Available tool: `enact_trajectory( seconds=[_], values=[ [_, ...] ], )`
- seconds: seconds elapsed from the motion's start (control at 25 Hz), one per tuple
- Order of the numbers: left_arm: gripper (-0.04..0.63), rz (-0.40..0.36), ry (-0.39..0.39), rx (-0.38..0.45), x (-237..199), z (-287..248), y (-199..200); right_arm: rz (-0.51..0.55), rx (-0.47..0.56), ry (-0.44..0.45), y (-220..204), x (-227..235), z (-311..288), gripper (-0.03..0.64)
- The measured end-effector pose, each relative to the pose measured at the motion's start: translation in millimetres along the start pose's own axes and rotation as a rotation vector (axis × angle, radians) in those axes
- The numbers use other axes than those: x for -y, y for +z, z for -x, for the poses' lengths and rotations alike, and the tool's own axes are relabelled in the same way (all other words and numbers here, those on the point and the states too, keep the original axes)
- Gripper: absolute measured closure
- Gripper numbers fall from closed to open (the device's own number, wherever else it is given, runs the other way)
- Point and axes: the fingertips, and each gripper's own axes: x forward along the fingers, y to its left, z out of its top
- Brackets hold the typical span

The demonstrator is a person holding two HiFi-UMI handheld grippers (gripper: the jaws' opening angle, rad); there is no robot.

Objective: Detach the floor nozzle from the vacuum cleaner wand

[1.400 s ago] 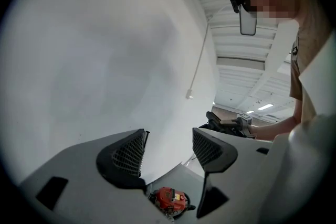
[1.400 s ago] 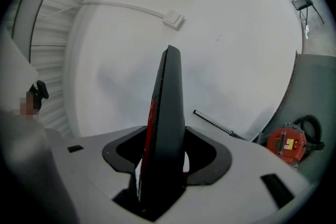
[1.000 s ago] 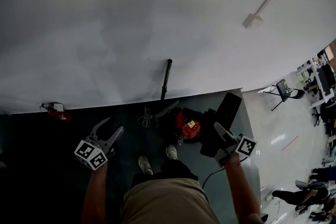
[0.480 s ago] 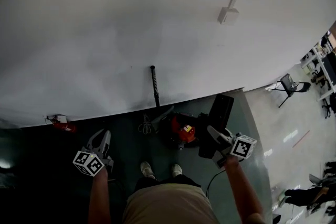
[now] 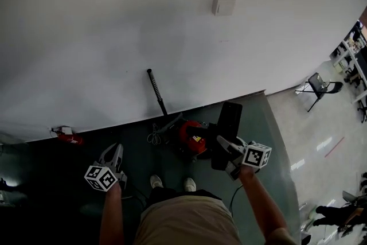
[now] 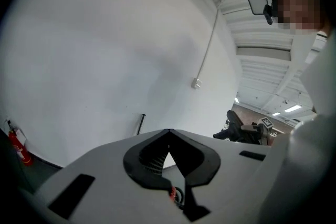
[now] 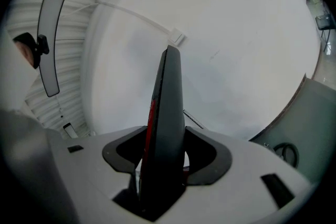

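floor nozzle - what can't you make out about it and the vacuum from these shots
1. Right gripper view: the floor nozzle shows edge-on and its lower end sits inside the right claw, so its socket is hidden.
2. Head view: the black rod at the wall is too small to tell whether it is the wand.
3. Head view: the red vacuum body is dim and small; its fittings are unreadable.

In the head view the right gripper (image 5: 224, 152) hides the lower end of the floor nozzle (image 5: 228, 120), and its join with the red vacuum cleaner (image 5: 191, 133) cannot be seen. The floor (image 5: 40, 192) at lower left is too dark to read. The person's torso (image 5: 183, 224) runs off the bottom edge. The desks (image 5: 356, 49) at far right are cut off.
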Motion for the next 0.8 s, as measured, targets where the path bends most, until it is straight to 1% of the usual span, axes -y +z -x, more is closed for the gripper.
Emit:
enact_trajectory(
  seconds=[0.08, 0.24, 0.32, 0.44, 0.56, 0.68, 0.8],
  values=[
    [0.588, 0.004, 0.009, -0.001, 1.1, -1.8, -11.4, -0.016, -0.008, -0.006, -4.8, 13.3, 0.4, 0.390],
    [0.588, -0.008, 0.029, 0.063, -0.7, 0.4, -19.3, -0.030, -0.042, -0.034, -14.2, 41.1, -1.4, 0.390],
    [0.586, 0.002, 0.044, 0.071, -3.4, 1.3, -27.4, -0.044, -0.059, -0.041, -20.2, 51.2, -3.3, 0.390],
    [0.586, 0.038, 0.062, 0.051, -9.6, -1.3, -48.5, -0.070, -0.086, -0.036, -32.6, 58.9, -8.5, 0.390],
    [0.586, 0.072, 0.064, 0.005, -9.1, -5.7, -71.9, -0.091, -0.117, -0.049, -46.1, 70.3, -4.7, 0.390],
    [0.586, 0.071, 0.049, -0.036, -5.3, -13.5, -83.8, -0.089, -0.155, -0.062, -52.9, 83.4, -4.8, 0.390],
    [0.584, 0.062, 0.021, -0.052, 3.3, -33.4, -89.9, -0.092, -0.179, -0.047, -45.8, 88.8, -13.4, 0.390]
  ],
)
